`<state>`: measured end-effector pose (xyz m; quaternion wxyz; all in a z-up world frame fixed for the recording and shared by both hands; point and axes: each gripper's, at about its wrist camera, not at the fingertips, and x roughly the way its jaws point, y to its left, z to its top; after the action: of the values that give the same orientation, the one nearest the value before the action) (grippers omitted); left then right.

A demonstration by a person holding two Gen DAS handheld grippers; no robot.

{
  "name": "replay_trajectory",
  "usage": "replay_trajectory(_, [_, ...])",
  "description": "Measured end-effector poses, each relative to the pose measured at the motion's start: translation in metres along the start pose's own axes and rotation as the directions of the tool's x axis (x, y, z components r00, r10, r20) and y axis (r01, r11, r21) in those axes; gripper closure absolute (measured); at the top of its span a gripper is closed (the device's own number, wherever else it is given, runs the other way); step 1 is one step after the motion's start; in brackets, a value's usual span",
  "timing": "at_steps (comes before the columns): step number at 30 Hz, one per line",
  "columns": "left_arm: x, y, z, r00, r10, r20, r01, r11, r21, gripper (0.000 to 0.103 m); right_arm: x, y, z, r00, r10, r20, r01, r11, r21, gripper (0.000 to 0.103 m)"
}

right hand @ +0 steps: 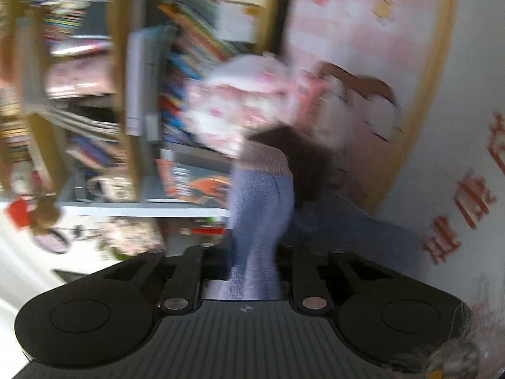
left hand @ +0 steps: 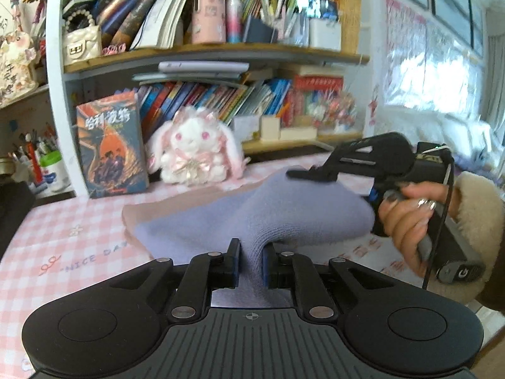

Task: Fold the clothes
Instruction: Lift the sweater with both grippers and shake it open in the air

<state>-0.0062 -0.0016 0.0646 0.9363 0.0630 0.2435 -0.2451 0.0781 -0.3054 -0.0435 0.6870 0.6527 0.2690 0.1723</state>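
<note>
Both grippers clamp the lavender knit garment (left hand: 252, 211): left gripper (left hand: 251, 262) nearest the plush rabbit (left hand: 192, 148). The right gripper (right hand: 252, 265) (blurred) pinches the far end, so the cloth's long axis spans the 2.

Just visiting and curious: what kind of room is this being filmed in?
Probably a child's bedroom or study corner: a bookshelf crammed with colourful books, a plush bunny, and a desk under a pink checked tablecloth.

A: Where does the left wrist view sit?
B: Right behind its gripper (left hand: 251, 260), upright, looking across the desk (left hand: 63, 237) at the bookshelf (left hand: 205, 53).
A: And the right wrist view?
B: Just as close behind its gripper (right hand: 252, 268), rolled sideways and blurred. Both views share the knit (left hand: 252, 214), the plush (left hand: 192, 148) and the shelf.
</note>
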Motion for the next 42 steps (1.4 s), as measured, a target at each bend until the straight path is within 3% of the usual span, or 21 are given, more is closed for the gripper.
replay_trajectory(3, [-0.009, -0.008, 0.024, 0.989, -0.11, 0.103, 0.11, 0.994, -0.001, 0.091, -0.026, 0.033, 0.014, 0.995, 0.088, 0.052, -0.085, 0.995, -0.049, 0.096])
replay_trajectory(6, [-0.02, -0.014, 0.054, 0.942, -0.247, 0.228, 0.248, 0.968, 0.024, 0.091, -0.055, 0.085, 0.031, 0.969, 0.212, 0.123, -0.192, 0.968, -0.161, 0.096])
replay_trajectory(9, [-0.034, -0.015, 0.085, 0.858, -0.376, 0.349, 0.381, 0.923, 0.057, 0.092, -0.08, 0.153, 0.041, 0.921, 0.351, 0.168, -0.29, 0.908, -0.303, 0.096])
replay_trajectory(13, [-0.063, 0.01, 0.108, 0.702, -0.505, 0.503, 0.563, 0.825, 0.042, 0.092, -0.092, 0.247, 0.027, 0.856, 0.504, 0.115, -0.382, 0.767, -0.516, 0.097])
replay_trajectory(14, [-0.068, 0.02, 0.107, 0.686, -0.51, 0.519, 0.586, 0.81, 0.021, 0.092, -0.09, 0.265, 0.019, 0.845, 0.528, 0.082, -0.401, 0.729, -0.555, 0.097])
replay_trajectory(15, [-0.066, 0.035, 0.102, 0.697, -0.501, 0.514, 0.598, 0.801, -0.03, 0.092, -0.083, 0.279, 0.011, 0.843, 0.536, 0.049, -0.411, 0.7, -0.585, 0.097])
replay_trajectory(17, [-0.06, 0.064, 0.09, 0.721, -0.481, 0.499, 0.612, 0.779, -0.134, 0.091, -0.057, 0.293, -0.009, 0.872, 0.489, 0.01, -0.378, 0.689, -0.619, 0.097])
replay_trajectory(19, [-0.04, 0.092, 0.064, 0.81, -0.423, 0.405, 0.547, 0.796, -0.261, 0.091, -0.022, 0.286, -0.024, 0.925, 0.379, 0.004, -0.293, 0.72, -0.629, 0.097])
replay_trajectory(21, [-0.01, 0.119, 0.026, 0.911, -0.35, 0.216, 0.41, 0.822, -0.395, 0.089, 0.026, 0.253, -0.038, 0.982, 0.188, 0.004, -0.148, 0.786, -0.6, 0.097])
replay_trajectory(22, [0.008, 0.132, 0.005, 0.945, -0.31, 0.102, 0.322, 0.833, -0.45, 0.087, 0.053, 0.228, -0.044, 0.998, 0.066, 0.002, -0.052, 0.812, -0.581, 0.097])
replay_trajectory(23, [0.022, 0.143, -0.016, 0.964, -0.267, -0.004, 0.233, 0.848, -0.476, 0.087, 0.08, 0.204, -0.05, 0.998, -0.057, -0.003, 0.046, 0.826, -0.562, 0.097])
replay_trajectory(24, [0.035, 0.152, -0.037, 0.969, -0.227, -0.101, 0.152, 0.863, -0.482, 0.087, 0.108, 0.174, -0.06, 0.98, -0.197, -0.007, 0.16, 0.816, -0.555, 0.097])
replay_trajectory(26, [0.053, 0.166, -0.073, 0.955, -0.145, -0.258, 0.006, 0.881, -0.473, 0.089, 0.144, 0.134, -0.076, 0.941, -0.338, -0.022, 0.269, 0.785, -0.558, 0.097])
replay_trajectory(29, [0.048, 0.185, -0.085, 0.953, -0.109, -0.284, -0.049, 0.866, -0.498, 0.091, 0.193, 0.084, -0.098, 0.871, -0.49, -0.048, 0.38, 0.732, -0.566, 0.097])
replay_trajectory(31, [0.044, 0.197, -0.093, 0.95, -0.086, -0.3, -0.084, 0.854, -0.513, 0.089, 0.218, 0.082, -0.103, 0.858, -0.512, -0.043, 0.394, 0.709, -0.585, 0.097])
replay_trajectory(33, [0.039, 0.2, -0.091, 0.957, -0.068, -0.281, -0.089, 0.856, -0.51, 0.087, 0.237, 0.088, -0.112, 0.837, -0.546, -0.048, 0.392, 0.658, -0.643, 0.093])
replay_trajectory(34, [0.037, 0.203, -0.09, 0.961, -0.058, -0.271, -0.092, 0.856, -0.509, 0.086, 0.242, 0.09, -0.119, 0.83, -0.555, -0.054, 0.384, 0.639, -0.667, 0.09])
replay_trajectory(36, [0.03, 0.206, -0.081, 0.968, -0.034, -0.248, -0.099, 0.858, -0.504, 0.082, 0.242, 0.09, -0.129, 0.829, -0.556, -0.064, 0.359, 0.616, -0.701, 0.064])
replay_trajectory(38, [0.02, 0.208, -0.077, 0.977, -0.012, -0.213, -0.097, 0.863, -0.496, 0.078, 0.225, 0.091, -0.136, 0.847, -0.527, -0.07, 0.327, 0.62, -0.713, 0.053])
replay_trajectory(42, [0.017, 0.203, -0.059, 0.984, -0.044, -0.17, -0.043, 0.879, -0.475, 0.075, 0.167, 0.093, -0.147, 0.868, -0.493, -0.05, 0.303, 0.607, -0.735, 0.052])
